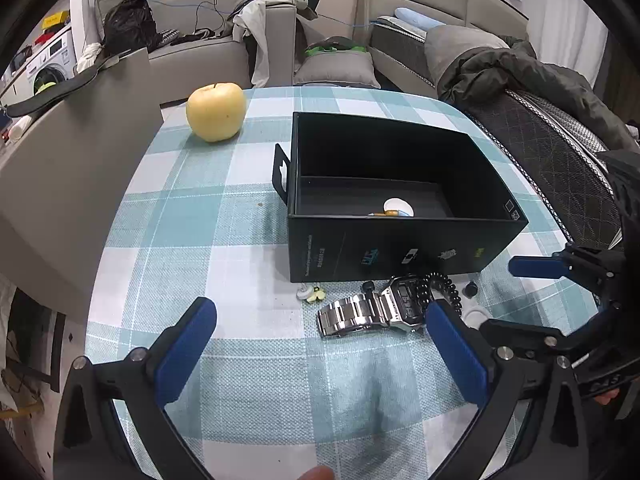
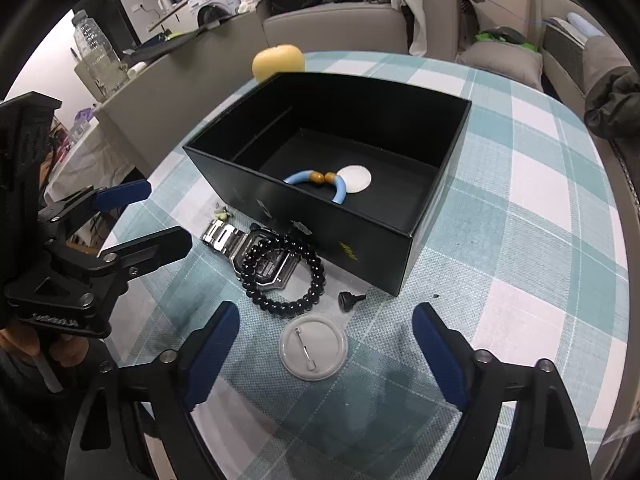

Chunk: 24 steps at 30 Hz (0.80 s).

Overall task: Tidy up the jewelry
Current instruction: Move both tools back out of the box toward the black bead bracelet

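Spread across a checked tablecloth (image 1: 248, 380): a yellow apple (image 1: 216, 112) at the far edge, well apart from an open black box (image 2: 384, 240). Inside the box, a blue bangle (image 2: 340, 190) with amber beads, lying against a white disc (image 2: 356, 178). Just in front of the box's near wall: a steel watch (image 1: 372, 310), strap stretched leftward along that wall, face partly under a black bead bracelet (image 2: 288, 276). Close by, a small pale earring (image 1: 310, 294), a black stud (image 2: 348, 300) and a round pin badge (image 2: 313, 346), clasp side up. Left gripper (image 1: 320, 344) hovering before the watch, fingers wide apart, holding nothing. Right gripper (image 2: 326, 352) over the badge, equally spread and empty.
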Available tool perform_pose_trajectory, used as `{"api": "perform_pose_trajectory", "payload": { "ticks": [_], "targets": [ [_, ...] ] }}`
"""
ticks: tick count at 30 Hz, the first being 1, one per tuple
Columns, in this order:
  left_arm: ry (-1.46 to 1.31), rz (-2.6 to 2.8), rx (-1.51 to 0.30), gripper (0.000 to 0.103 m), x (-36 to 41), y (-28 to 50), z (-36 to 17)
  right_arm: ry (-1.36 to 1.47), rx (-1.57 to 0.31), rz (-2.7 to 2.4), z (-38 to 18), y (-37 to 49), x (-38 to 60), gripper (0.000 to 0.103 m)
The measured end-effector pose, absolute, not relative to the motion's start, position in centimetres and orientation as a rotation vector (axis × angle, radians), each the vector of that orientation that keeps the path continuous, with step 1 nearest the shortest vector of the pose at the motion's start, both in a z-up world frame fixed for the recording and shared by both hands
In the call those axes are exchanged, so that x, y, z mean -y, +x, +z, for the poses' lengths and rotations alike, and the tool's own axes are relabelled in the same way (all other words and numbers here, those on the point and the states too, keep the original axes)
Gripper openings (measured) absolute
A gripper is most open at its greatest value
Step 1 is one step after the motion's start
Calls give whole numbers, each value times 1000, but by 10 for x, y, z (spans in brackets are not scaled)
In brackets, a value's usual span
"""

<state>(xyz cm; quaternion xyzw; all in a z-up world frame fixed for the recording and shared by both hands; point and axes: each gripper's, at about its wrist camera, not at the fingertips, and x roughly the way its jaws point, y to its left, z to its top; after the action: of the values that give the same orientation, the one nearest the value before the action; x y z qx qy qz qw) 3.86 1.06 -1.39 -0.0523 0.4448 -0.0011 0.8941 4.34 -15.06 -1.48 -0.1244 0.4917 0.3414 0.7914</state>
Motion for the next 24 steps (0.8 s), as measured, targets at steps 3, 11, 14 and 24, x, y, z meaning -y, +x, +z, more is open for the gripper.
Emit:
{"api": "perform_pose_trajectory", "payload": {
  "ticks": [3, 11, 14, 24],
  "targets": [
    [-103, 0, -917, 102, -9, 37, -12, -257, -1096, 733, -19, 48, 152, 65],
    [-99, 3, -920, 102, -8, 41, -13, -274, -1116, 723, -23, 52, 153, 26],
    [-96, 3, -923, 102, -7, 42, -14, -281, -1116, 722, -24, 54, 151, 26],
    [-104, 9, -941, 102, -10, 46, -18, -342, -1097, 699, -28, 54, 142, 25]
  ]
}}
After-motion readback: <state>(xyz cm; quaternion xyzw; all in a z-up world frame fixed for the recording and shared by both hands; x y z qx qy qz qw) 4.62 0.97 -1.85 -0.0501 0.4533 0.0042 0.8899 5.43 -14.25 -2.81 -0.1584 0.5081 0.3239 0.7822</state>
